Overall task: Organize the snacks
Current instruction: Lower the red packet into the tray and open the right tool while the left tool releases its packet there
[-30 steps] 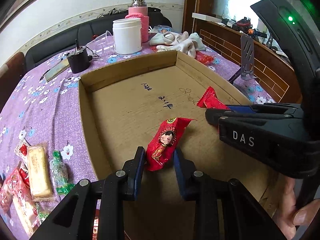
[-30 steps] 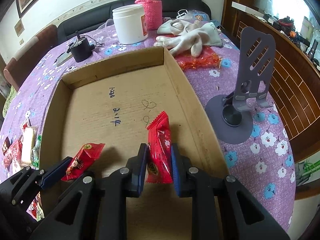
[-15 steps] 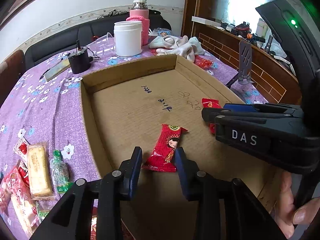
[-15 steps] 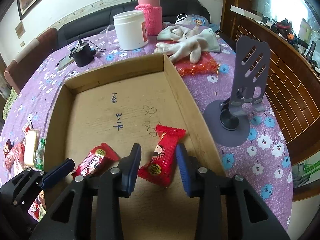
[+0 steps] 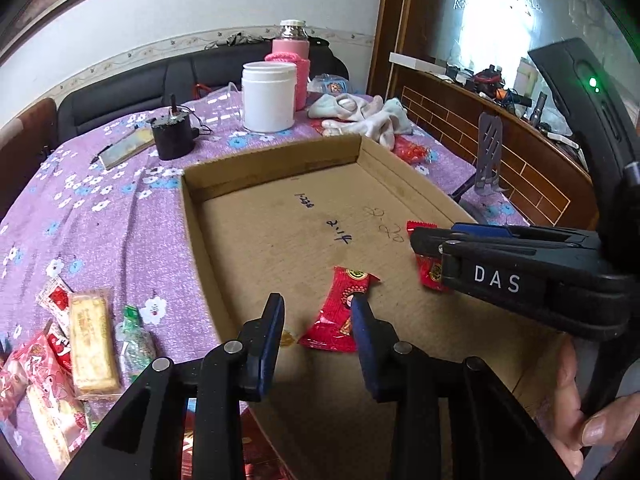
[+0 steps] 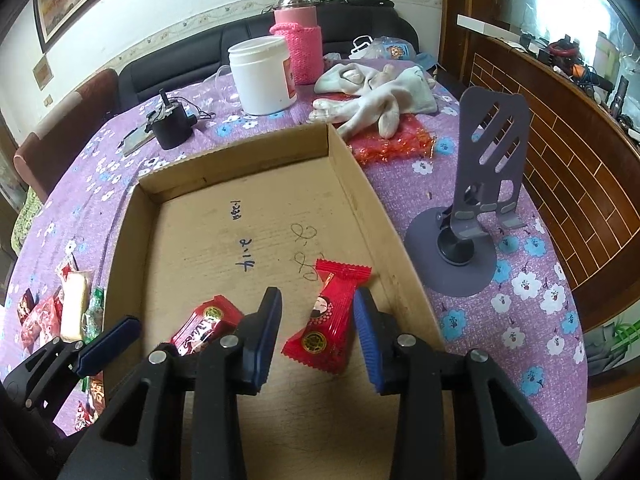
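Observation:
A shallow cardboard box [image 5: 192, 216] [image 6: 352, 168] lies on the purple flowered tablecloth. Two red snack packets lie flat on its floor. One packet [image 5: 338, 314] [image 6: 204, 324] lies just ahead of my left gripper [image 5: 318, 316], partly behind its right finger. The other packet [image 6: 326, 316] [image 5: 428, 270] lies between the fingertips of my right gripper [image 6: 316, 312], untouched. Both grippers are open and empty. The right gripper's black body crosses the left wrist view at right. Several more snack packets [image 5: 88, 344] [image 6: 60, 312] lie on the cloth left of the box.
Behind the box stand a white jar [image 5: 269, 96] [image 6: 262, 74], a pink-sleeved bottle [image 6: 298, 40], a black round device [image 5: 173, 136] and white gloves [image 6: 376, 92]. A grey phone stand [image 6: 480, 208] is right of the box. A red mesh bag [image 6: 394, 144] lies by the far right corner.
Both grippers opened and let their red packets drop onto the box floor. Both have since pulled back and up a little.

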The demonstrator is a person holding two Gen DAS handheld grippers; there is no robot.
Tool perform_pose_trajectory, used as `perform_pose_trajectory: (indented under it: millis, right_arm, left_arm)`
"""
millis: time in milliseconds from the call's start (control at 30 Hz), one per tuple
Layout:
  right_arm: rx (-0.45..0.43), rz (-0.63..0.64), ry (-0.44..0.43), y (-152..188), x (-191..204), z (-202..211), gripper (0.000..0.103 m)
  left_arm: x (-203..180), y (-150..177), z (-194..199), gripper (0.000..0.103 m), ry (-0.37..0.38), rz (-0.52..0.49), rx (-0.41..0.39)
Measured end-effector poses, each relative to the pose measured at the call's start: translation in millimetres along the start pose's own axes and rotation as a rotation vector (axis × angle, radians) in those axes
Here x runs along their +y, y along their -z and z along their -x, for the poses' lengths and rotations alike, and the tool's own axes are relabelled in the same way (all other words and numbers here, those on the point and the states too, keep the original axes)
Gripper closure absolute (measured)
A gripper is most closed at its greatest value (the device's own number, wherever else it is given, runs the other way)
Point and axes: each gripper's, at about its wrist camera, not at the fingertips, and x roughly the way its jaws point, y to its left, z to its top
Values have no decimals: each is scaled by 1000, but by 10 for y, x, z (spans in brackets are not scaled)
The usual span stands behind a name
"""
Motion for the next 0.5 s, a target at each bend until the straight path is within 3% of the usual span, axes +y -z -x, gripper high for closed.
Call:
perform_pose_trajectory:
  millis: [200,500]
  right_arm:
    - [-51,-19,-62,-12,14,164,67]
    - [-97,17,-79,-5,141,265,66]
  left_arm:
    - [105,-16,136,68,-10,46,-25]
    - [302,109,594,67,9,111,-25]
